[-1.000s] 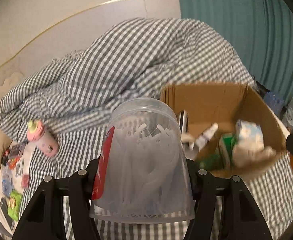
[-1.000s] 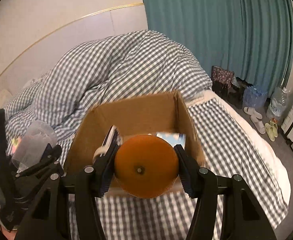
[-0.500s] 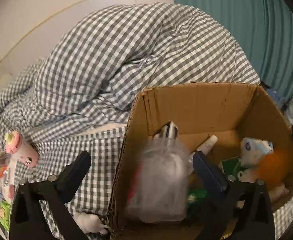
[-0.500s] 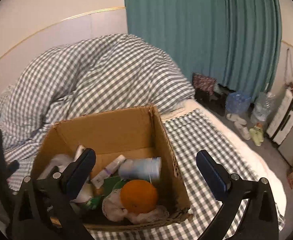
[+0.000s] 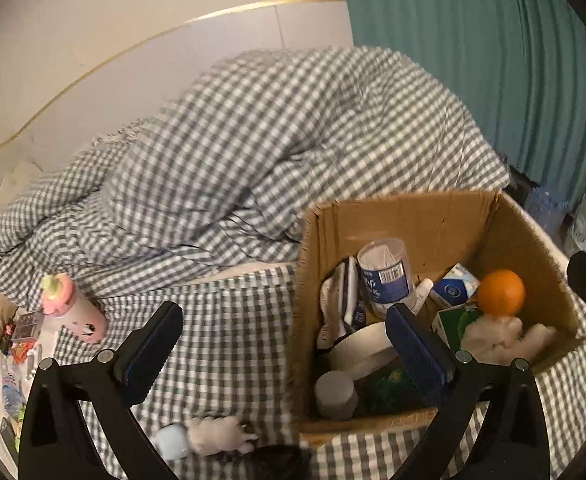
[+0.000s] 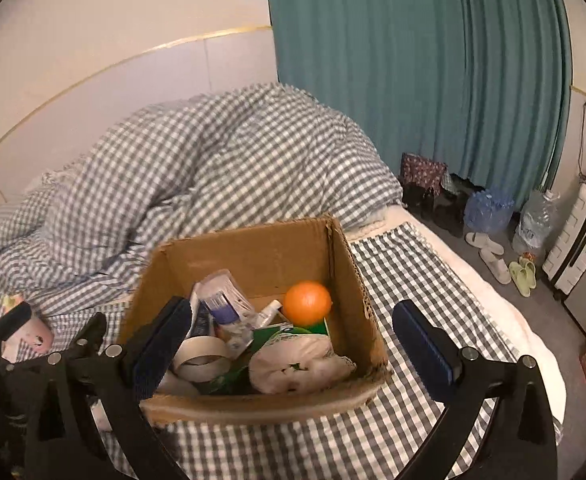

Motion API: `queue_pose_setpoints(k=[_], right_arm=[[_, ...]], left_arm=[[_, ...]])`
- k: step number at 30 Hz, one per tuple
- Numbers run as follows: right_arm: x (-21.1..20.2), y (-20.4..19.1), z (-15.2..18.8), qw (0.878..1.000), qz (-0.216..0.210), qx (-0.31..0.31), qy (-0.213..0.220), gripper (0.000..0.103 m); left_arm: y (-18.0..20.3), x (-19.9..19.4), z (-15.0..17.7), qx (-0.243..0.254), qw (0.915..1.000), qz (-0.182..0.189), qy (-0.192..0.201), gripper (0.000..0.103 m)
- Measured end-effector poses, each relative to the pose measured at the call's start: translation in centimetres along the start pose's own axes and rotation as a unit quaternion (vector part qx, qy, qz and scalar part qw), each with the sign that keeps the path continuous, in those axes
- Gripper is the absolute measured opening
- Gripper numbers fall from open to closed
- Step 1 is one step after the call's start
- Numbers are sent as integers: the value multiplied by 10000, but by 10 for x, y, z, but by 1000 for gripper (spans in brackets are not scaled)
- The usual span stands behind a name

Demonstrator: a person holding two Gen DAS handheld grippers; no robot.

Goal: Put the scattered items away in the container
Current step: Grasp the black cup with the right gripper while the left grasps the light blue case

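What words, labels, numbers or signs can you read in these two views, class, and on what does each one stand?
No text can be read for certain.
Clear tub in the cardboard box: barcode and large blue characters, too blurred to read.
Blue and white carton: round logo, unreadable.
Green packet: print unreadable.
Pink bottle on the bed: small dark marks, not legible.
Small packets beside it: print too small.

Box (image 5: pixel 445 220) lower right on bed, orange (image 5: pixel 501 292) inside at right; bottle (image 5: pixel 75 312) left; duvet (image 5: pixel 273 148) behind.
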State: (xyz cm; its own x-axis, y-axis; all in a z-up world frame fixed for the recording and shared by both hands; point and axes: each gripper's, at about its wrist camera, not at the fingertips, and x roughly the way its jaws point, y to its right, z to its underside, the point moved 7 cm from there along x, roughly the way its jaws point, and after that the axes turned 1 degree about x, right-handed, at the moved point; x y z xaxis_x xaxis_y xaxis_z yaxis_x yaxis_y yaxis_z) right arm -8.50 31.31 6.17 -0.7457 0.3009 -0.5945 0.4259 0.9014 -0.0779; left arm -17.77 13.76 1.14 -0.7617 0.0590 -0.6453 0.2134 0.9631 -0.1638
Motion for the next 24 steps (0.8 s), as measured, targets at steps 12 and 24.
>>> queue_pose_setpoints(k=[12, 24], right_arm=[[-55, -56, 63, 9978, -526, -375, -172, 101], [-8, -127, 174, 9837, -916, -833, -1305, 101]], left_arm=[[-135, -48, 67, -583, 9962, -636, -119, 103], [-183, 21, 183, -868, 9849, -736, -1302, 103]])
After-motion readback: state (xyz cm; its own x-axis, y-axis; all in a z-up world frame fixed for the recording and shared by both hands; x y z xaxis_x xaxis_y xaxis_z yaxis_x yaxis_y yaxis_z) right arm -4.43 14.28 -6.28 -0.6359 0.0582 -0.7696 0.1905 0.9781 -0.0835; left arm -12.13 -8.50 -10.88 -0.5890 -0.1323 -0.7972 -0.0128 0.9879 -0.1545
